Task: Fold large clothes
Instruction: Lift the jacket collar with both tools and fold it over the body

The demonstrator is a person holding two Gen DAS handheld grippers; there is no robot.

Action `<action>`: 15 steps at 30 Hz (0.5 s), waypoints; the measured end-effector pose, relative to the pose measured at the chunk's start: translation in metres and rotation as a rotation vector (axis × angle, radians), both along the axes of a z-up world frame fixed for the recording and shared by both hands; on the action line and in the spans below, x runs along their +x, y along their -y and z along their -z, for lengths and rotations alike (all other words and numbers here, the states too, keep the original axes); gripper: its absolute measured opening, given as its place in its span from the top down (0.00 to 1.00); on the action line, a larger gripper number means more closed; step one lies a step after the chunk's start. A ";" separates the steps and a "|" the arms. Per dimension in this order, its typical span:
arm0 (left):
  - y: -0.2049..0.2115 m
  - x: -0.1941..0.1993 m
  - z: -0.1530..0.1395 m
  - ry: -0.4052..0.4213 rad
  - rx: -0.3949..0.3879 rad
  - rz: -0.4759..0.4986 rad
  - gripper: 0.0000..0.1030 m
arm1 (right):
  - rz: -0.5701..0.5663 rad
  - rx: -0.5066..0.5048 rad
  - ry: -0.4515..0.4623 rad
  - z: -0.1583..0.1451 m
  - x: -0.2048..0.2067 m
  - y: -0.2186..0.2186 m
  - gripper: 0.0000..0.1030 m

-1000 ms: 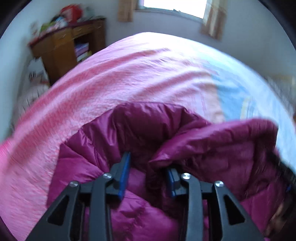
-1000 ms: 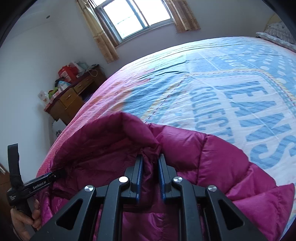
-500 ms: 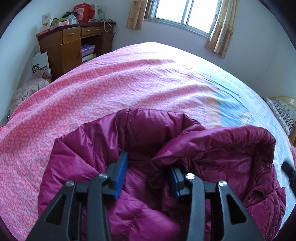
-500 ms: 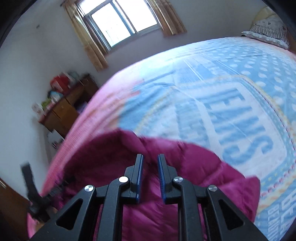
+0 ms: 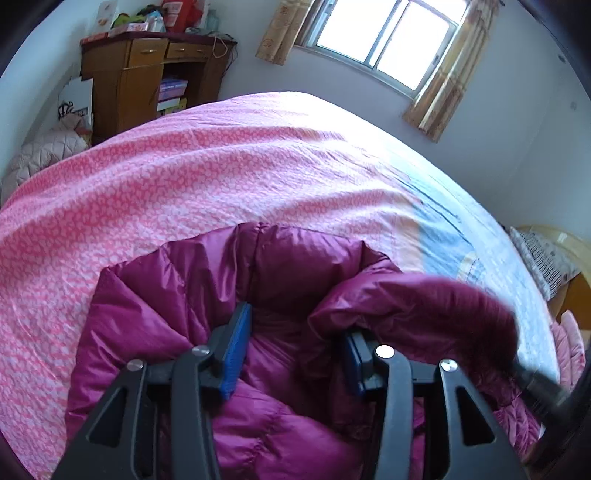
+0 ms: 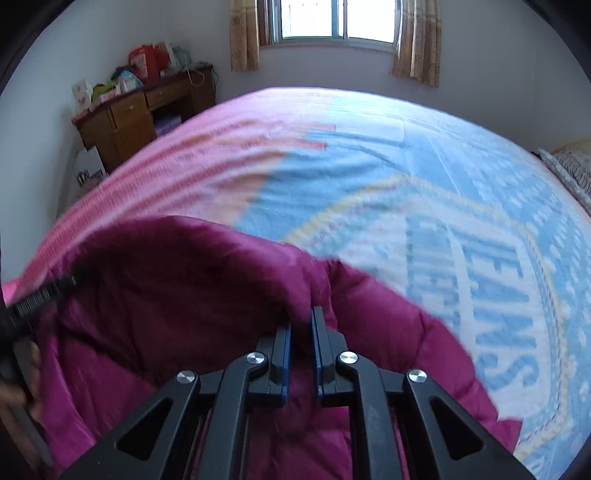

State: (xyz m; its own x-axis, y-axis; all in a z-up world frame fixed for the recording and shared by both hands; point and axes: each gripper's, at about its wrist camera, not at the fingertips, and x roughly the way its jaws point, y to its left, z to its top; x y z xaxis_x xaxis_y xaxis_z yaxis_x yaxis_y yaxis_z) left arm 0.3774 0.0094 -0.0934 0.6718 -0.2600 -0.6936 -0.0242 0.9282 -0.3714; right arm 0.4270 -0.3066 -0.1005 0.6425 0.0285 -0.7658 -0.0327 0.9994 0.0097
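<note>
A magenta quilted down jacket (image 5: 207,288) lies on the bed, close under both grippers. My left gripper (image 5: 295,350) is open, its jaws wide apart over the jacket; a fold of the jacket drapes over its right finger (image 5: 356,354). In the right wrist view my right gripper (image 6: 301,339) is shut on a raised fold of the jacket (image 6: 207,280) and holds it off the bed. The right gripper's body shows at the right edge of the left wrist view (image 5: 543,391). The left gripper's handle and a hand show at the left edge of the right wrist view (image 6: 26,325).
The bed is covered by a pink patterned sheet (image 5: 184,170) that turns into a blue printed spread (image 6: 443,206) on the right. A wooden desk (image 5: 147,77) with clutter stands at the far left wall. A window (image 6: 332,18) is behind the bed. A pillow (image 5: 543,258) lies at the right.
My right gripper has swung the held fold of jacket leftward and turned toward the window. The left gripper stays open and has lifted slightly; the jacket's right part has shifted.
</note>
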 end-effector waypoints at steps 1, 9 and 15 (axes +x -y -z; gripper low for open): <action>-0.001 -0.001 0.000 0.002 -0.012 -0.001 0.51 | 0.008 0.010 -0.015 0.009 -0.006 0.008 0.91; -0.002 -0.001 0.001 0.001 -0.034 -0.015 0.52 | 0.079 0.176 -0.010 0.020 -0.021 0.052 0.82; 0.001 0.000 0.001 0.001 -0.018 -0.010 0.51 | 0.064 0.010 0.025 -0.008 -0.047 0.036 0.81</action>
